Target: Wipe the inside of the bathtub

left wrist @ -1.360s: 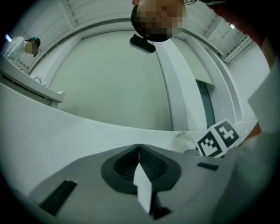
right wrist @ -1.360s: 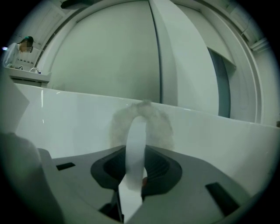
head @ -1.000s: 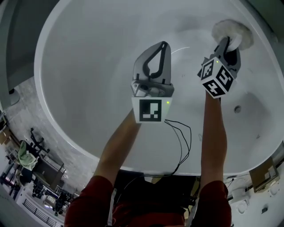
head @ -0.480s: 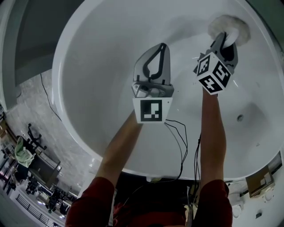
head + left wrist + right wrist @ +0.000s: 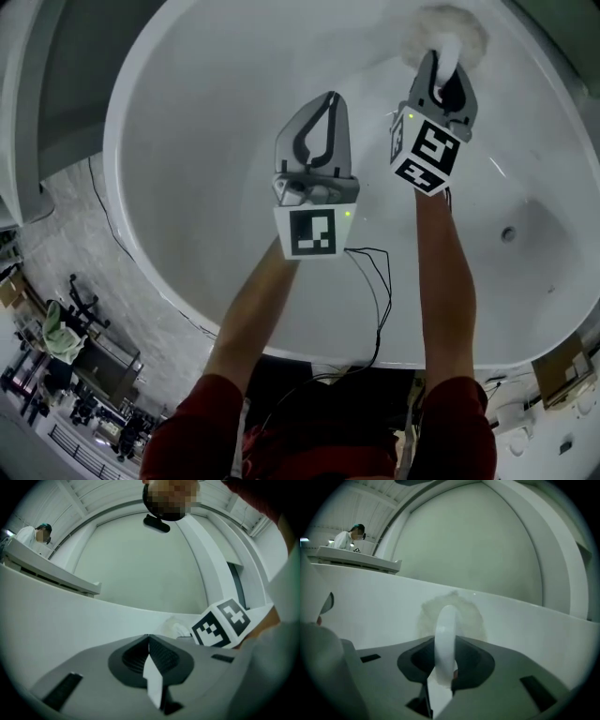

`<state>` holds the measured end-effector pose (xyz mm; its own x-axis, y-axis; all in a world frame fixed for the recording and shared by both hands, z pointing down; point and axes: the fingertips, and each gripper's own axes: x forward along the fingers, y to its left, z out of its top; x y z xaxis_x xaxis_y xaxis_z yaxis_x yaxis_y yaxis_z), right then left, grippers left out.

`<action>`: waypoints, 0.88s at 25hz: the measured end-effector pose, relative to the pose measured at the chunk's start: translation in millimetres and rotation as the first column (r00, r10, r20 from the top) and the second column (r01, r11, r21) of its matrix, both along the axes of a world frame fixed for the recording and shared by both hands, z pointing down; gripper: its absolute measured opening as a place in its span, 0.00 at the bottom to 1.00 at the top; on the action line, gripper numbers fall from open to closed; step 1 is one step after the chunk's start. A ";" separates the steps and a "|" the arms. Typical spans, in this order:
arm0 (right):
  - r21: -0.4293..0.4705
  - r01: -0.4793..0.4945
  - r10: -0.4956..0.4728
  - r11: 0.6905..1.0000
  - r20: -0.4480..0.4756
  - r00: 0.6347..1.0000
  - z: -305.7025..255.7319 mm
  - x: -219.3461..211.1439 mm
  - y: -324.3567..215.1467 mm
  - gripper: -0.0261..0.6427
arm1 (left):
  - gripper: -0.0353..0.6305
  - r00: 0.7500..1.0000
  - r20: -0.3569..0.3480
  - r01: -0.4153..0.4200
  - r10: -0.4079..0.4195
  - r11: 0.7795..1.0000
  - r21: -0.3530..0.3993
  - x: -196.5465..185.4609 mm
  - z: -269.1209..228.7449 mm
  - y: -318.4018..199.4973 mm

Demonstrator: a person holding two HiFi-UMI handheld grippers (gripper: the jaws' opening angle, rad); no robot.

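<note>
Shifted leftward up the bathtub [image 5: 187, 141] wall, right claw [image 5: 441, 58] clamps the scrubber [image 5: 452, 28] by its handle [image 5: 445, 630], left claw [image 5: 325, 98] closed on nothing; pressing against the curve could twist that handle loose.

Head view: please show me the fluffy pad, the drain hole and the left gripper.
fluffy pad [image 5: 467, 30], head view, middle of its fuzzy disc.
drain hole [image 5: 508, 234], head view, the dark opening itself.
left gripper [image 5: 330, 96], head view, tips of its shut jaws.
</note>
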<state>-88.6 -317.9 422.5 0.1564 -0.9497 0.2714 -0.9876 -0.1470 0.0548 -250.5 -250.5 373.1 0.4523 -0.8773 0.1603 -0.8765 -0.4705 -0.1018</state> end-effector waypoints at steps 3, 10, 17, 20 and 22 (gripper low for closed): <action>0.025 0.040 -0.040 0.999 0.010 0.999 -19.8 5.0 22.2 0.17 | 0.08 1.000 -0.023 0.003 -0.003 1.000 0.000 25.5 -13.3 12.3; 0.050 0.009 -0.012 0.999 0.058 0.998 -59.6 54.8 89.9 0.17 | 0.08 0.999 -0.050 -0.021 0.023 0.999 0.040 85.5 -52.6 42.5; 0.068 -0.122 0.119 0.990 0.053 0.992 -84.6 163.9 177.5 0.18 | 0.08 0.990 -0.059 -0.126 0.130 0.990 0.059 186.6 -71.9 89.8; 0.066 -0.194 0.191 0.979 0.046 0.981 -90.2 226.0 226.8 0.18 | 0.08 0.976 -0.065 -0.202 0.206 0.977 0.068 252.3 -79.1 121.3; 0.063 -0.249 0.247 0.967 0.042 0.968 -93.0 259.3 256.9 0.17 | 0.08 0.963 -0.075 -0.253 0.257 0.965 0.069 288.8 -83.3 140.2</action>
<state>170.8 -61.0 329.5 0.3809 -0.8986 0.2177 -0.9210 -0.3895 0.0038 38.3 -110.3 289.8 0.6718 -0.7379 0.0650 -0.7348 -0.6749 -0.0676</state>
